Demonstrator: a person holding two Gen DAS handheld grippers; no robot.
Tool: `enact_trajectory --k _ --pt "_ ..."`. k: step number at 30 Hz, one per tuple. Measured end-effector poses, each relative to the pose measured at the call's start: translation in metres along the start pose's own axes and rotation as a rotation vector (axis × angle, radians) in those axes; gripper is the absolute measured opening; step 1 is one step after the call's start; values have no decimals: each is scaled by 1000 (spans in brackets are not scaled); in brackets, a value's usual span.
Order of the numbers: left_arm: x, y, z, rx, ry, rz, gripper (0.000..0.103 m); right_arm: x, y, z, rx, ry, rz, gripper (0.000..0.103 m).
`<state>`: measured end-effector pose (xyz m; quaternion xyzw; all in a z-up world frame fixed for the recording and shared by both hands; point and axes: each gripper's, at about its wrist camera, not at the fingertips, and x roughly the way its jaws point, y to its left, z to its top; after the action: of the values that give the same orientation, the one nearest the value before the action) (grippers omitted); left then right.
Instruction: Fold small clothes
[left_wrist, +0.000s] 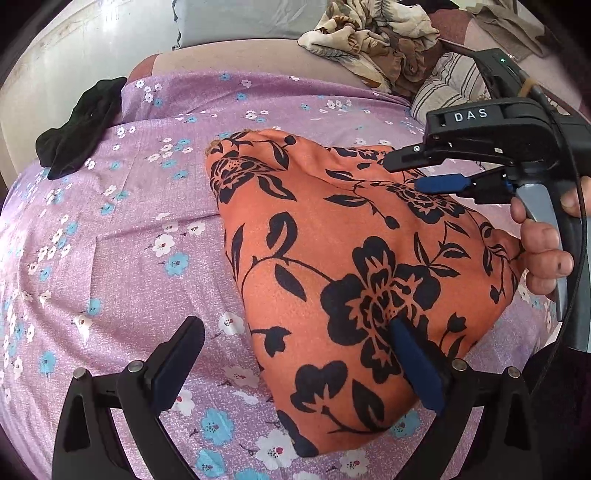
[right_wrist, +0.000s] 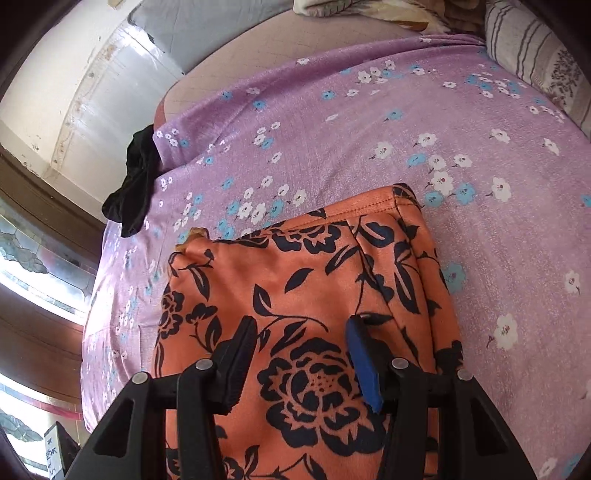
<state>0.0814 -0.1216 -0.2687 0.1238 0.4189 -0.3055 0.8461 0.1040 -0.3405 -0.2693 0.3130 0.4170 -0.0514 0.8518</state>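
Lilac floral bedsheet is spread under the orange garment, already part-folded. Left gripper is held wide at its near edge; right gripper half-open above it, nothing gripped. Long axis runs away from both.

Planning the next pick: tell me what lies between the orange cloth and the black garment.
Only bare purple sheet between orange cloth and black garment; both views show it.

You get soft, even daylight in both views, coming from the bright window at the left, which is blown out to white. Shadows on the purple sheet are faint. Focus stays sharp mid-frame; the fisheye bends the edges, and the corners go black.
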Motion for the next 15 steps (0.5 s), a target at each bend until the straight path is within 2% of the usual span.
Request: enact_trajectory --k 5,8,13,15 --pt "-23 -3 -3 43 -39 13 100 -30 -4 -27 -4 -33 -7 54" --pt "-11 -2 -6 46 18 19 100 -32 -13 -44 7 33 -17 54" --pt "-8 10 -7 -26 40 -29 100 -41 -13 -59 -27 28 -53 54" --pt "-13 10 -8 -33 25 -32 100 -48 -14 -61 -14 1 -30 54"
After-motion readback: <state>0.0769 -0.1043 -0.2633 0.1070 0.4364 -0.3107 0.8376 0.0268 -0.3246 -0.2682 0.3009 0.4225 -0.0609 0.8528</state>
